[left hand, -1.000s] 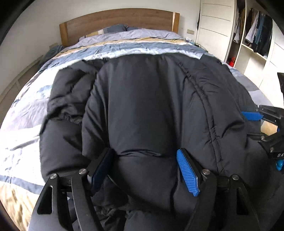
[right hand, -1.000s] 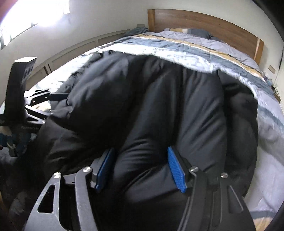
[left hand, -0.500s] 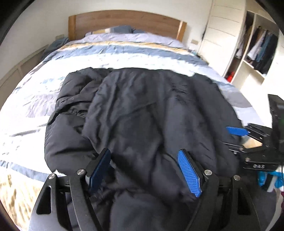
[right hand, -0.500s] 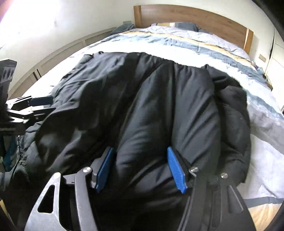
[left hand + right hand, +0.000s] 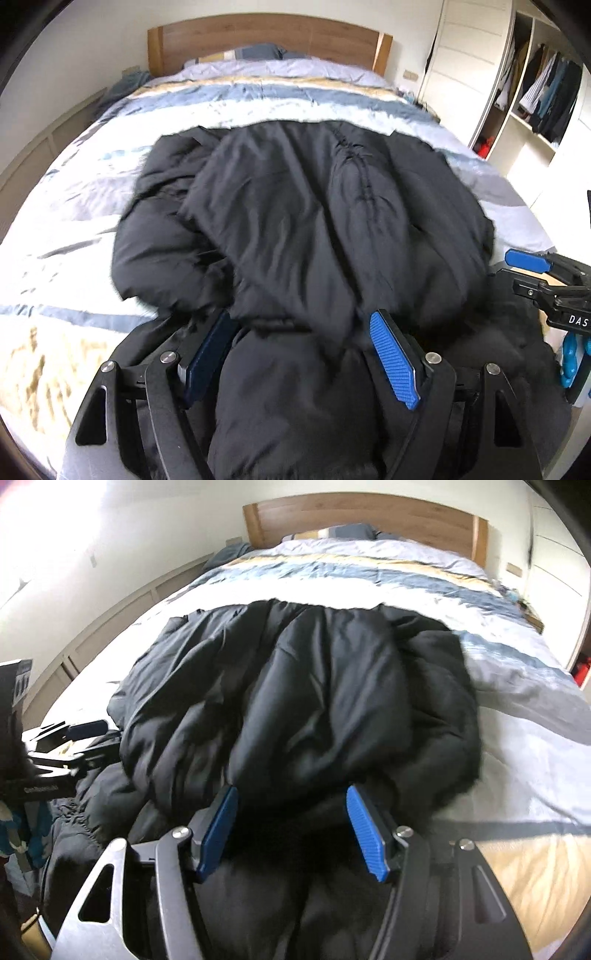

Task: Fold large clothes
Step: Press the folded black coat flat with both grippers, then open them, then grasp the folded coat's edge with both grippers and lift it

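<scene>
Fingers, left gripper (image 5: pixel 301 354): blue pads (image 5: pixel 393 360) spread wide, a thick fold of the black puffer jacket (image 5: pixel 332 221) bulging between them; whether they grip it cannot be told.
Fingers, right gripper (image 5: pixel 291 830): spread alike, jacket hem between the pads (image 5: pixel 365 836); grip cannot be told.
Jacket: on the bed (image 5: pixel 92 229), doubled over on itself, near edge at both grippers.
Bedding: striped duvet (image 5: pixel 517 701) in white, blue and tan.
Headboard (image 5: pixel 266 35): wood, at the far wall.
Wardrobe (image 5: pixel 543 96): open, right of the bed, clothes hanging inside.

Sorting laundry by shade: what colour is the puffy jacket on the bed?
Black all over; the jacket shows best in the left wrist view.
</scene>
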